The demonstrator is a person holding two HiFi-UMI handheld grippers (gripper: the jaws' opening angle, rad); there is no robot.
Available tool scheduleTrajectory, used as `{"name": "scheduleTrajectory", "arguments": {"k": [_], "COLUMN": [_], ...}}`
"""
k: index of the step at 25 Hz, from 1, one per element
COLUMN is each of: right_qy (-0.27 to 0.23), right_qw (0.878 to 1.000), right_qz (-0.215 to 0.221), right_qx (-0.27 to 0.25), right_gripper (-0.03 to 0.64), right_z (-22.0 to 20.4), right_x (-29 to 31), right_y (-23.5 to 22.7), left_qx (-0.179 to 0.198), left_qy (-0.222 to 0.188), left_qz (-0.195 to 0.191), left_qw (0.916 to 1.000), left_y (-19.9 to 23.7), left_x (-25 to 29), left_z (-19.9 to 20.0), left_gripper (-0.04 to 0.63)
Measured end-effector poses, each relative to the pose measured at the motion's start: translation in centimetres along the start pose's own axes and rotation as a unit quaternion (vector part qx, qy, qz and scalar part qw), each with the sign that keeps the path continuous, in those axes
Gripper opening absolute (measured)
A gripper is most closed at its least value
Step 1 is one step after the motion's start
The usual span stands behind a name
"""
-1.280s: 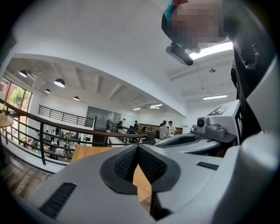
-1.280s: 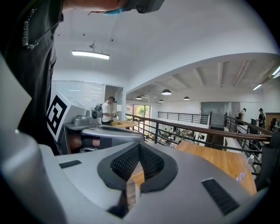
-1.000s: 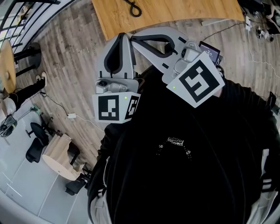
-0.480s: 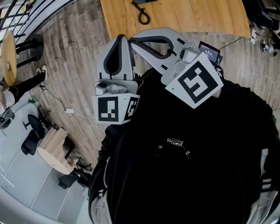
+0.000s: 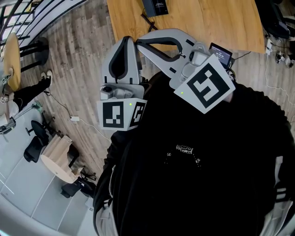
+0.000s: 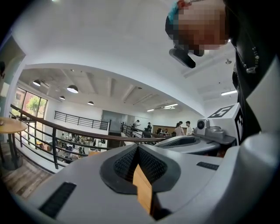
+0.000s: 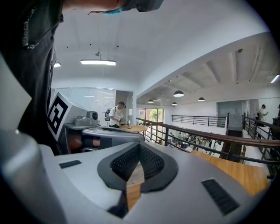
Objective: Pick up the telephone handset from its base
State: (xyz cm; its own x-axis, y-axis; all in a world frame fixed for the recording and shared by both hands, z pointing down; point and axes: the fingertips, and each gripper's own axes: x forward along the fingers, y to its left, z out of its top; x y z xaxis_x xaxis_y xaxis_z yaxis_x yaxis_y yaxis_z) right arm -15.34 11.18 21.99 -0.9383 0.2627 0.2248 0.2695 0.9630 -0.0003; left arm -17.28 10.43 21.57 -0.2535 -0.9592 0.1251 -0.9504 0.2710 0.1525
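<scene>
In the head view a dark telephone (image 5: 155, 6) lies at the top edge, on the wooden table (image 5: 207, 23), with a black cord (image 5: 146, 19) trailing from it. I cannot tell the handset from the base. Both grippers are held close to the person's chest, short of the table and over the floor. The left gripper (image 5: 131, 39) is shut and holds nothing; its pads meet in the left gripper view (image 6: 138, 147). Beside it the right gripper (image 5: 138, 41) slants towards the left one, its tip almost touching. Its pads also meet, with nothing between them, in the right gripper view (image 7: 139, 145).
Plank floor lies between the person and the table. A white adapter (image 5: 75, 119) with its cable lies on the floor at the left. Farther left are a round wooden table (image 5: 11, 60), a bystander's legs (image 5: 28, 94), black chairs (image 5: 36, 146) and a railing (image 5: 27, 14).
The wooden table has slid down the head view, closer to me, and the telephone has come into sight at the top edge. Both grippers stay shut against the chest.
</scene>
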Motion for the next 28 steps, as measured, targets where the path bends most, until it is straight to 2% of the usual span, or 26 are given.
{"name": "scheduleTrajectory", "arguments": {"k": [6, 12, 15, 24, 28], "right_qy": [-0.007, -0.008, -0.005, -0.012, -0.014], "right_qw": [1.0, 1.0, 0.999, 0.998, 0.996], "right_qz": [-0.008, -0.012, -0.017, -0.032, -0.027], "right_qx": [0.007, 0.021, 0.028, 0.059, 0.083], "right_gripper": [0.017, 0.017, 0.017, 0.017, 0.017], "right_z": [0.3, -1.5, -1.7, -3.4, -4.2], "right_x": [-0.8, -1.3, -1.7, -4.3, -5.0], "right_y": [-3.8, -9.0, -10.0, -15.6, -17.1], "left_qx": [0.005, 0.005, 0.001, 0.014, 0.008], "left_qy": [0.004, 0.017, 0.022, 0.051, 0.076], "left_qz": [-0.008, -0.014, -0.02, -0.034, -0.03], "left_qw": [0.9999, 0.9997, 0.9995, 0.998, 0.9967], "left_y": [-0.8, -1.5, -1.9, -4.5, -5.2], "left_x": [3.7, 9.2, 10.2, 16.0, 17.6], "left_z": [0.8, -0.3, -0.4, -1.2, -2.0], "left_gripper": [-0.006, -0.006, -0.006, -0.006, -0.006]}}
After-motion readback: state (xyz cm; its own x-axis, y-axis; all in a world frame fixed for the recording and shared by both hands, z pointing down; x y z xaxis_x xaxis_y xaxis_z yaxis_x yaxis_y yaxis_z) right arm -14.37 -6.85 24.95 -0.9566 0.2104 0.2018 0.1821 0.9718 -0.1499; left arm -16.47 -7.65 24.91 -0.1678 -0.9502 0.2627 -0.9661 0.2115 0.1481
